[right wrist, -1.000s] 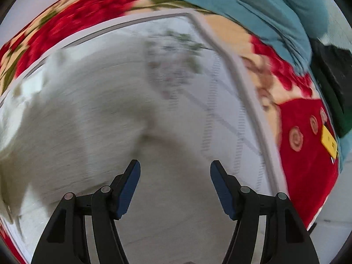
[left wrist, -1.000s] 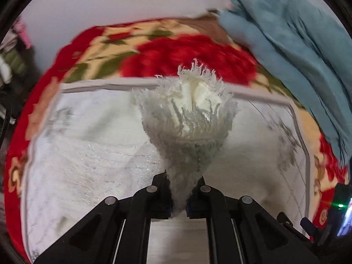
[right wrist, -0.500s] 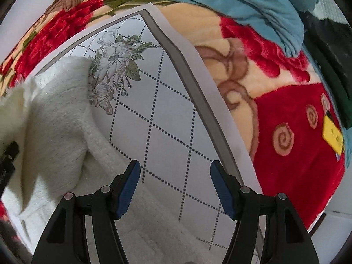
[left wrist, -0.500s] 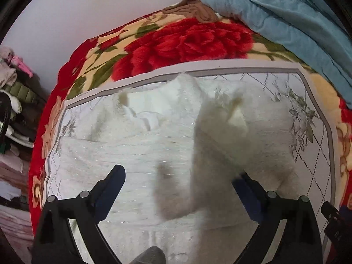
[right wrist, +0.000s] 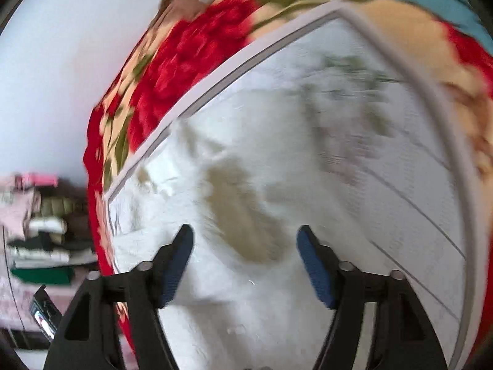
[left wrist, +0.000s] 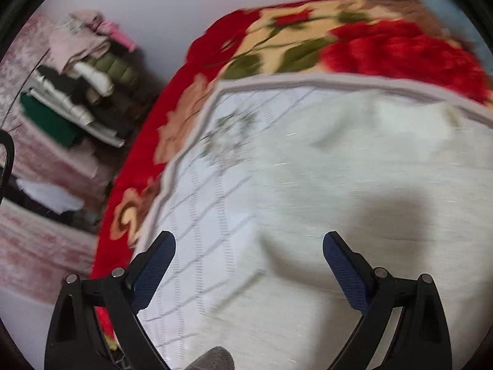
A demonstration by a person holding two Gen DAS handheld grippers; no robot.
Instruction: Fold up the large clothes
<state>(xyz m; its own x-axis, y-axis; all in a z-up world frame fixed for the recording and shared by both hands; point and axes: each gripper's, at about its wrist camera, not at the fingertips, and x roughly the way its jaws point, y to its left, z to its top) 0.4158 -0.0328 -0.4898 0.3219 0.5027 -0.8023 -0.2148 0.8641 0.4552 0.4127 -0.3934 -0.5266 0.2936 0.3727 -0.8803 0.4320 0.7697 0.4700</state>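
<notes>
Item: white sweater point(right wrist: 246, 185), flat on the bed mat point(left wrist: 197, 215). Your left gripper point(left wrist: 249, 265) spread, empty, over its left edge. Your right gripper point(right wrist: 245, 262) just widened, empty, directly above its middle.

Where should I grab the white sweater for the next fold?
Probably its left edge, near the left hand-held gripper. The sweater lies flat on the mat, so come down from above, one finger slid under the raised edge.
</notes>
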